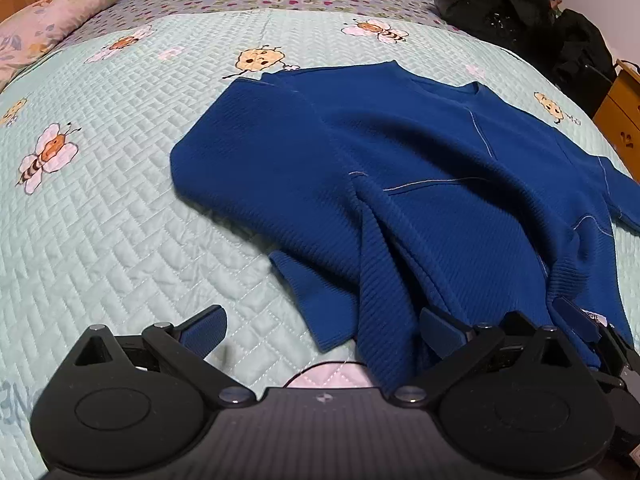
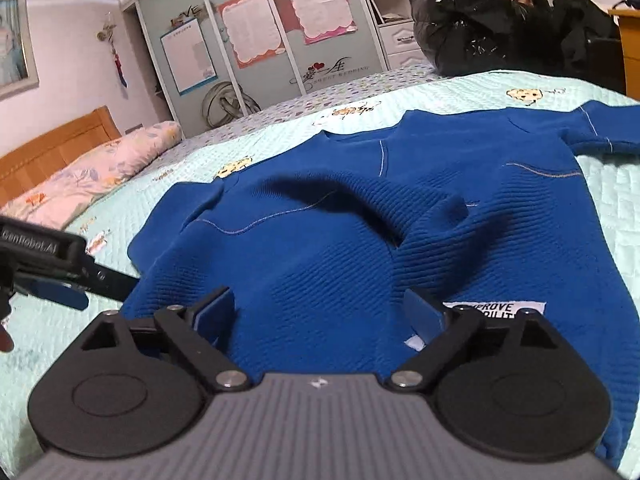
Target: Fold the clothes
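A blue ribbed sweater (image 1: 420,152) lies on a bed (image 1: 120,208) covered by a pale green quilt printed with bees. It is spread mostly flat, neckline toward the far side, hem toward the near edge. The left sleeve is turned in over the body; the right sleeve (image 2: 600,128) reaches out flat to the far right. The cloth is rumpled through the middle, with a raised ridge running down toward the hem. A white label (image 2: 496,310) shows at the near hem.

Judged from this, the sweater is part-folded or part-unfolded: one sleeve in, one out, and the wrinkles fit either a fold under way or a garment being laid out. The pictures do not settle which.

The left gripper (image 1: 324,332) sits low at the near hem, its fingers spread wide, the right finger (image 1: 440,326) against a fold of cloth, the left finger over bare quilt. It pinches nothing. The right gripper (image 2: 318,314) hovers just over the hem beside it, fingers also spread, holding nothing. Both point toward the far side of the bed.

A pink pillow (image 1: 52,20) lies far left. Dark coats (image 2: 480,20) are heaped at the far right, with a person seated behind them.
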Demonstrator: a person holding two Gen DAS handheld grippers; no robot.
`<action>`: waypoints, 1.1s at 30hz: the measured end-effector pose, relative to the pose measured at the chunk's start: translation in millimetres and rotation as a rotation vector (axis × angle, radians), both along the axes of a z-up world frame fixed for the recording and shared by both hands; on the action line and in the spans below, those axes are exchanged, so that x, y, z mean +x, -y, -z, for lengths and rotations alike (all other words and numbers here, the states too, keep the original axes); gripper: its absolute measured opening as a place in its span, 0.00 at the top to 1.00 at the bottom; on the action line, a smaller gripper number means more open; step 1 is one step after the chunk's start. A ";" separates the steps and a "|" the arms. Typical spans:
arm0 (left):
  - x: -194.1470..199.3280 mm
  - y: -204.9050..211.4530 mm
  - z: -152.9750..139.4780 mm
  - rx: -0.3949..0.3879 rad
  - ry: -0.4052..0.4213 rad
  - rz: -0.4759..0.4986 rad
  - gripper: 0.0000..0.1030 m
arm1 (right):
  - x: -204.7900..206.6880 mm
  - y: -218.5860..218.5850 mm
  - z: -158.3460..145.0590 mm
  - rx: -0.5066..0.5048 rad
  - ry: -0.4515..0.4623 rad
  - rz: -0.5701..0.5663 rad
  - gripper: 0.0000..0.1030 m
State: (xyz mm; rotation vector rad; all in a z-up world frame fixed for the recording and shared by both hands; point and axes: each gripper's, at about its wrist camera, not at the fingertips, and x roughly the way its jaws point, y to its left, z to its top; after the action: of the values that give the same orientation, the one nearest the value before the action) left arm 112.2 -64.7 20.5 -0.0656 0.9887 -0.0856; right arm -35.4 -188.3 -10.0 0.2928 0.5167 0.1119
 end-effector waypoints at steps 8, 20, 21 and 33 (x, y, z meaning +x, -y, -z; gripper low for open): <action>8.4 5.6 4.7 0.014 -0.003 0.015 0.01 | -8.5 -3.0 0.5 0.004 0.009 -0.005 0.07; -32.8 47.7 -15.6 0.044 0.284 0.213 0.01 | -15.7 -6.8 -2.4 0.034 0.020 -0.008 0.07; -37.9 46.2 -17.8 0.023 0.322 0.234 0.01 | -15.9 -7.1 -2.7 0.035 0.020 -0.008 0.07; 16.4 -76.4 -10.4 -0.232 0.258 -0.139 0.05 | -17.0 -8.0 -3.9 0.049 0.029 -0.006 0.06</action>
State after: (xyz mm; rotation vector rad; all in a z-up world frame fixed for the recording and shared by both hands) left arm 128.6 11.7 30.9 -0.3282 0.7103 -0.0788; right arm -52.4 -180.3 -6.1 0.3371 0.4862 0.1348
